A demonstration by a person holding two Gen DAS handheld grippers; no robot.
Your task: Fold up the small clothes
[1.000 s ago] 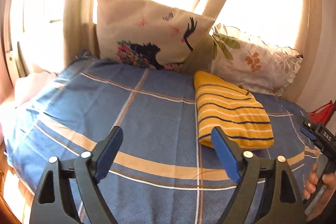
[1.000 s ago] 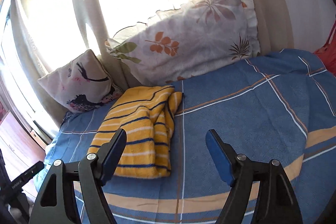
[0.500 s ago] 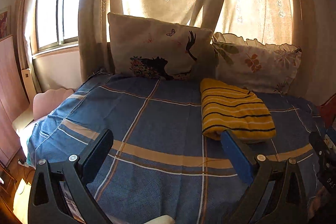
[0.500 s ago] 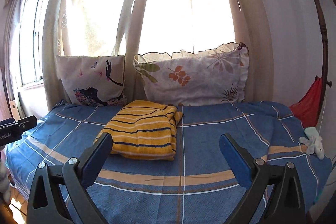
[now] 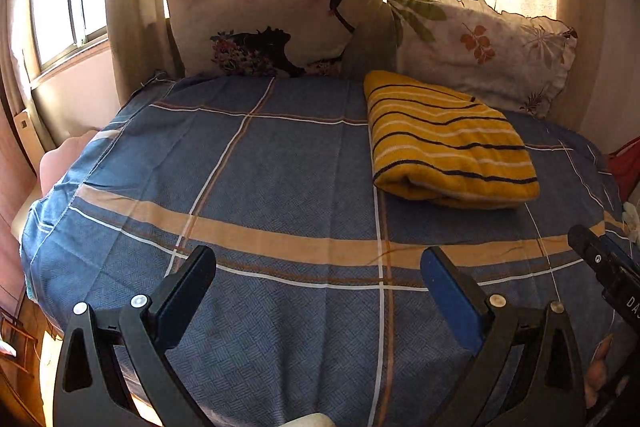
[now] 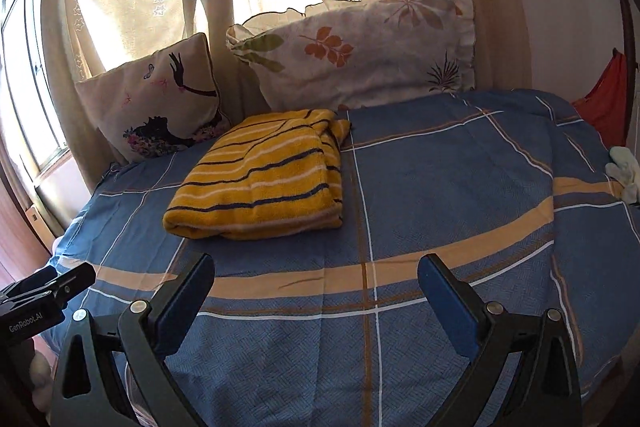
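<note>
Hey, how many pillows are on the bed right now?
2. The silhouette-print pillow leans against the curtain at the head of the bed, left of the leaf-print ruffled pillow, which stands behind the folded yellow striped garment. Others may be out of frame.

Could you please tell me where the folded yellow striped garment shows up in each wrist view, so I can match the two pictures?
Left wrist view: the yellow striped garment lies right of centre, beyond the open left gripper.
Right wrist view: the garment lies left of centre, beyond the open right gripper.
Shared landmark: the leaf-print pillow stands just behind it in both.
</note>
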